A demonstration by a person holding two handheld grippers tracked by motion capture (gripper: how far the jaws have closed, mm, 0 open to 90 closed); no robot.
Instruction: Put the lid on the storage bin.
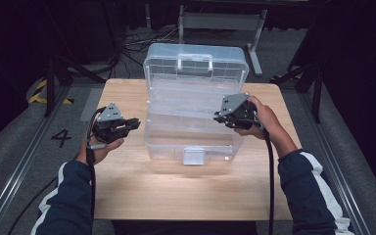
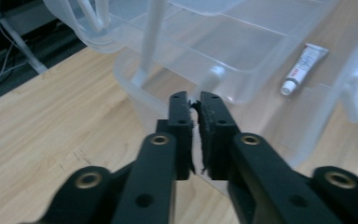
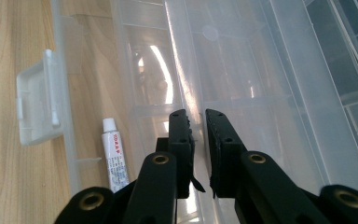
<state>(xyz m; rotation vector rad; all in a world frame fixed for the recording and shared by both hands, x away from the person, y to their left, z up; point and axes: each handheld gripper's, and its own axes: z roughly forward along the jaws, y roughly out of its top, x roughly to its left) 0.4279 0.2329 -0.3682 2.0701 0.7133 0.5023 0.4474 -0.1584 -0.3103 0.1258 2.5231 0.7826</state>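
Box (image 1: 196, 117) open, between both claws; tray wall just ahead of right claw (image 3: 196, 116), nearly closed, empty. Left claw (image 2: 195, 99) closed, empty, beside box. Tube (image 3: 113, 156) left of right claw, inside. Risk: knocking tray, jolting tube.

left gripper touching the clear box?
Apart. The high view shows bare table between the left gripper and the clear box; its jaws are shut on nothing.
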